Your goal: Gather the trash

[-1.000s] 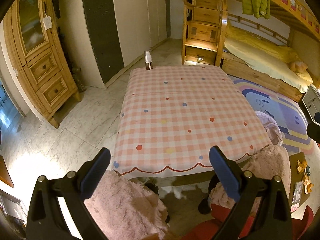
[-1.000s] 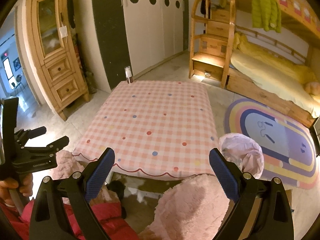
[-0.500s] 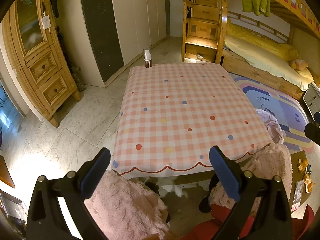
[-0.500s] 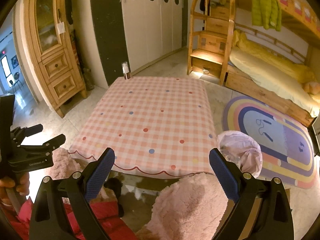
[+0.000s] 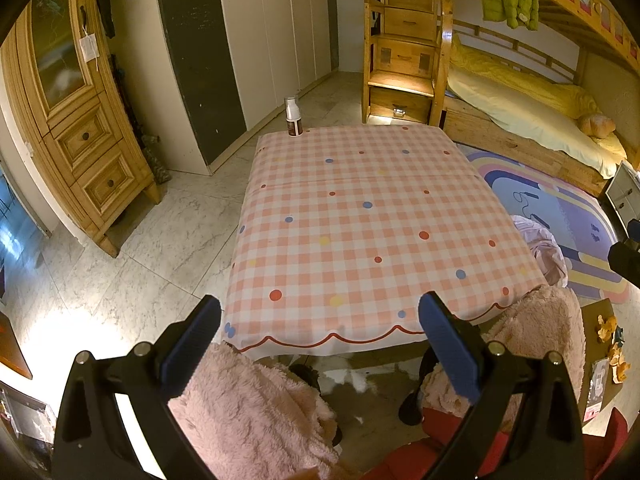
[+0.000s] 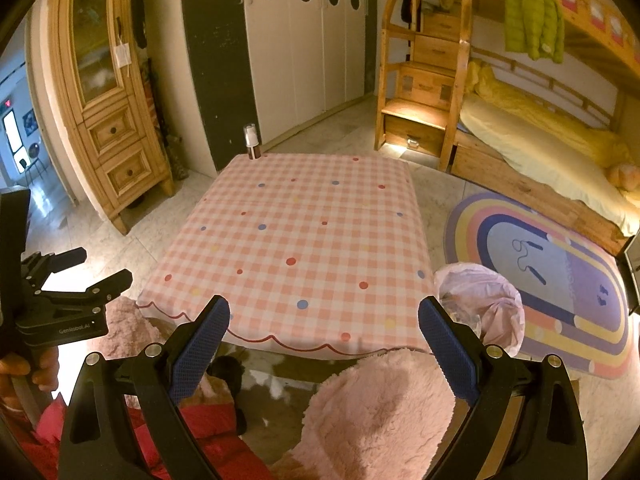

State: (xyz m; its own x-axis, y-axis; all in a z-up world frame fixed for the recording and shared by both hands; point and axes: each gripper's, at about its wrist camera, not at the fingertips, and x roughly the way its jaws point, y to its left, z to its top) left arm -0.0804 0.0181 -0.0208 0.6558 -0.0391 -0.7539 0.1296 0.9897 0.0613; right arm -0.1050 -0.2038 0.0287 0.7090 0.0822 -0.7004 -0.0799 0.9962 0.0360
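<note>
Since a second ago I have raised and drawn both tongs back a little: the checked table sits lower and smaller in both views, and more of the wardrobe doors shows above it. Nothing on the table has moved, so I read this as stepping back to look for trash, not as a pickup under way.

My left gripper (image 5: 320, 334) has its blue pads spread wide with nothing between them; my right gripper (image 6: 324, 334) stands just as wide and just as empty. Nearest me are my knees under a fluffy pink robe (image 6: 380, 412).

At the table's near right corner, on the floor, a pale pink plastic bag (image 6: 486, 300) gapes open, just beside the tablecloth's edge; I judge it the place for the trash. The pink checked tablecloth (image 5: 360, 232) with coloured dots is otherwise bare, apart from one small bottle (image 5: 293, 117) with a white cap and dark base, upright at the far left corner. That bottle seems the likeliest thing to collect, and it stands well away from both tongs and from the bag.

Right of the table lies a rainbow rug (image 6: 560, 264) on the marble floor. Farther off, a pine cabinet (image 5: 80, 128) stands left, a white wardrobe with round holes (image 6: 312, 40) behind, and a bunk bed (image 6: 540, 132) right, with a green jacket (image 6: 530, 12) hung on its rail.
</note>
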